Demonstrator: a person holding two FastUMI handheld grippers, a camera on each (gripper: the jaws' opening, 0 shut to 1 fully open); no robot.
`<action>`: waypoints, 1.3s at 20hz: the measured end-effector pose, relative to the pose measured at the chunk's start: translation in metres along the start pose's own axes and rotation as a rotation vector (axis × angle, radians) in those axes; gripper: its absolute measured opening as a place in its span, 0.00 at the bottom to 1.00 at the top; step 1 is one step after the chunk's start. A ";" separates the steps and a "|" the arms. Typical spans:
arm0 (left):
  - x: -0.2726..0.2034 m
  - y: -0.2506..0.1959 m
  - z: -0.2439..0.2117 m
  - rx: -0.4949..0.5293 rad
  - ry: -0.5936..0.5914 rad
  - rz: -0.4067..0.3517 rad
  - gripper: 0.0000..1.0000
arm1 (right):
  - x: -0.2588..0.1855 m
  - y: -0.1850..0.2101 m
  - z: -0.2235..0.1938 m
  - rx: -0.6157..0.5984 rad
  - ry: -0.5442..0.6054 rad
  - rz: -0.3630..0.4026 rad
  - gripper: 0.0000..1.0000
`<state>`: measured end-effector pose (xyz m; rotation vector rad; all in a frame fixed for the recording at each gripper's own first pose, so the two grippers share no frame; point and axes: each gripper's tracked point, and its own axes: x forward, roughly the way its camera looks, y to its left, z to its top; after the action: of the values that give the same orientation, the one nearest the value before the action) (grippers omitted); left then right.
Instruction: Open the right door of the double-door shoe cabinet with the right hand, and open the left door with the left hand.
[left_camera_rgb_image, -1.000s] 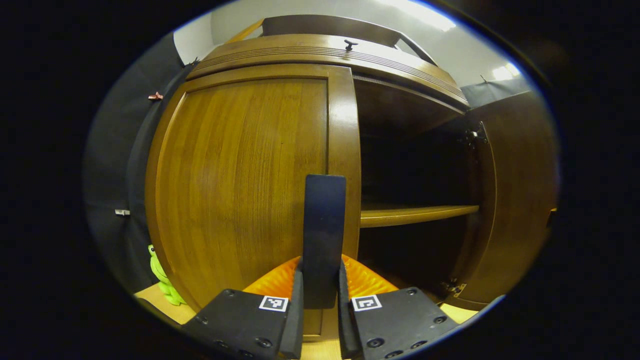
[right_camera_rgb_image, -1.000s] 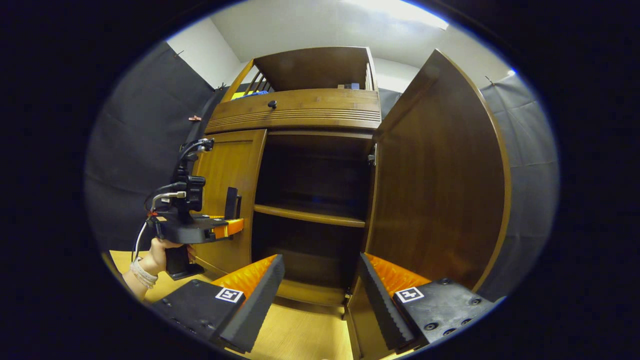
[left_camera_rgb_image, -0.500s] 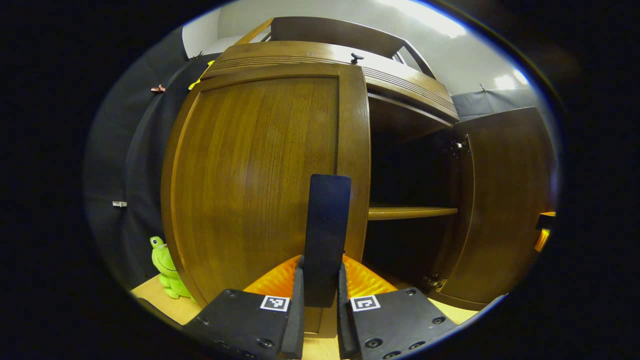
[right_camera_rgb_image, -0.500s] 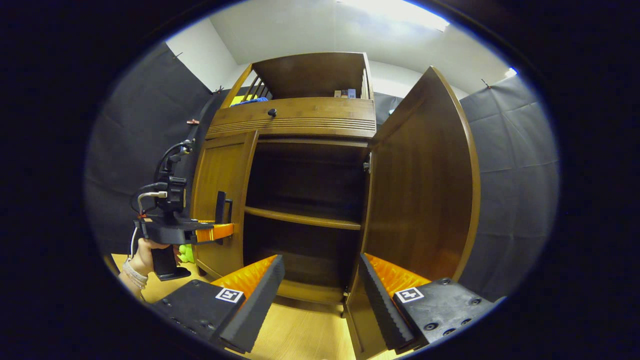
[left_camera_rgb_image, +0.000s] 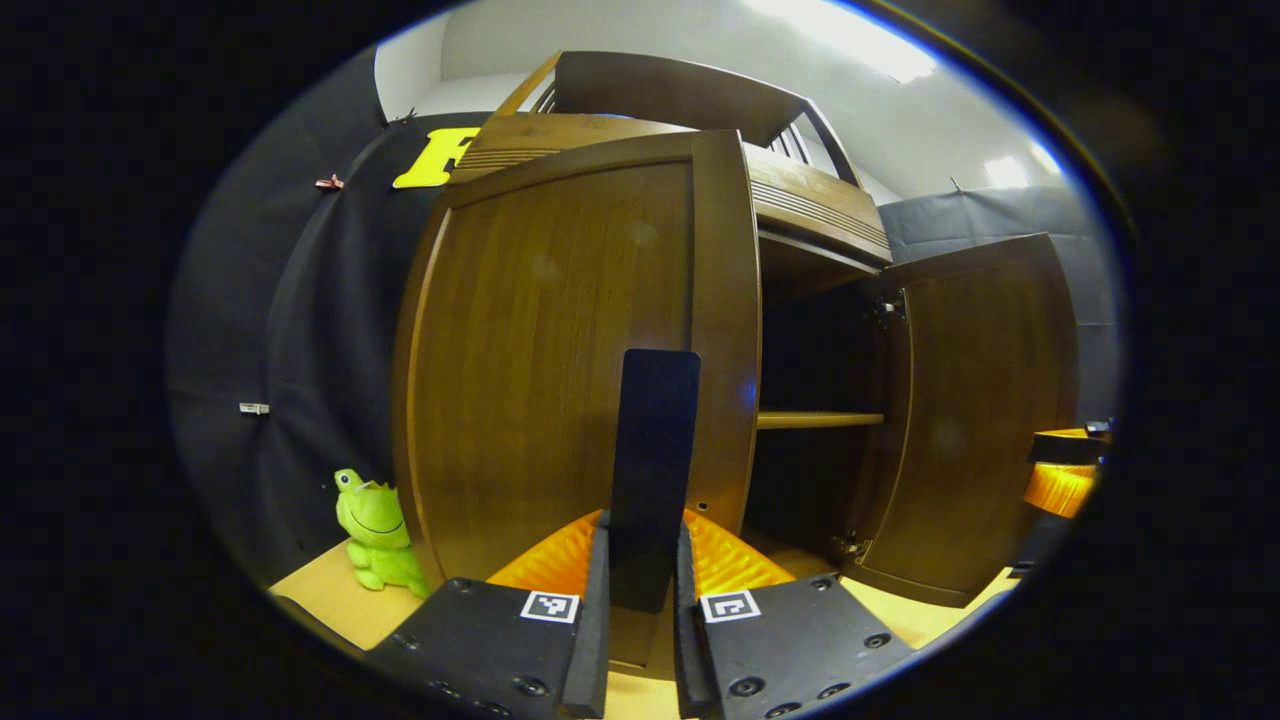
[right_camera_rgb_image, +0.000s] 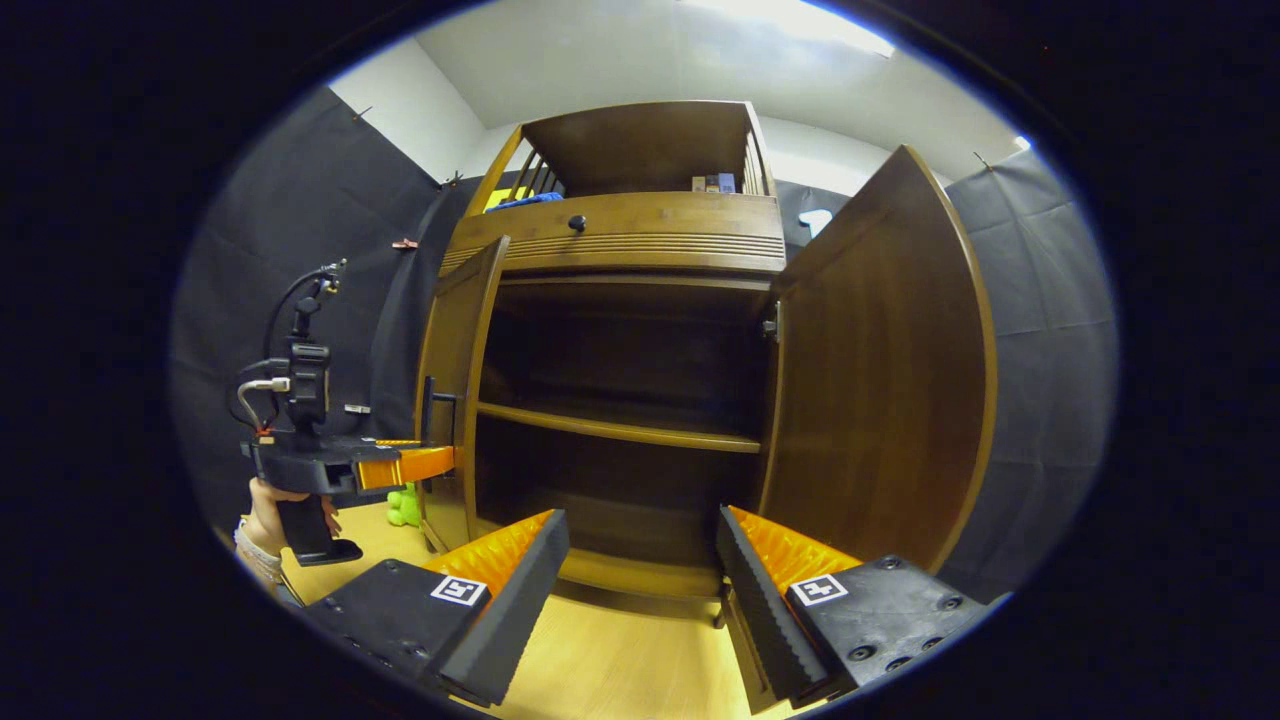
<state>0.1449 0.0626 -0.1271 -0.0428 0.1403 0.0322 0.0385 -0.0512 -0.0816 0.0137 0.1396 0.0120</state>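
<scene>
Dark cabinet interior (right_camera_rgb_image: 620, 370); left gripper (left_camera_rgb_image: 640, 590) jaws clamping handle (left_camera_rgb_image: 652, 470), right gripper (right_camera_rgb_image: 640, 590) jaws wide.

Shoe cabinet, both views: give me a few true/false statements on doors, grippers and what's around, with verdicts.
1. The left hand-held gripper is shut on the left door's handle. True.
2. The right door is closed. False: it stands wide open.
3. The right hand-held gripper holds a handle. False: its jaws are open, nothing between them.
4. A green frog toy sits on the floor left of the left door. True.
5. Shoes fill the shelf. False: the part that shows is bare.
</scene>
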 end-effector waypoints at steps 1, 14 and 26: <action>-0.008 0.004 0.001 -0.001 0.003 -0.001 0.30 | 0.001 0.007 0.000 -0.005 -0.004 0.010 0.94; -0.084 0.070 0.009 0.045 0.015 0.102 0.25 | 0.019 0.101 -0.002 0.033 -0.014 0.198 0.94; -0.124 0.148 0.018 0.042 0.012 0.311 0.06 | 0.021 0.142 0.003 0.044 -0.032 0.270 0.94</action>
<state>0.0192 0.2074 -0.0982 0.0209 0.1588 0.3398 0.0578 0.0906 -0.0798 0.0766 0.1054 0.2785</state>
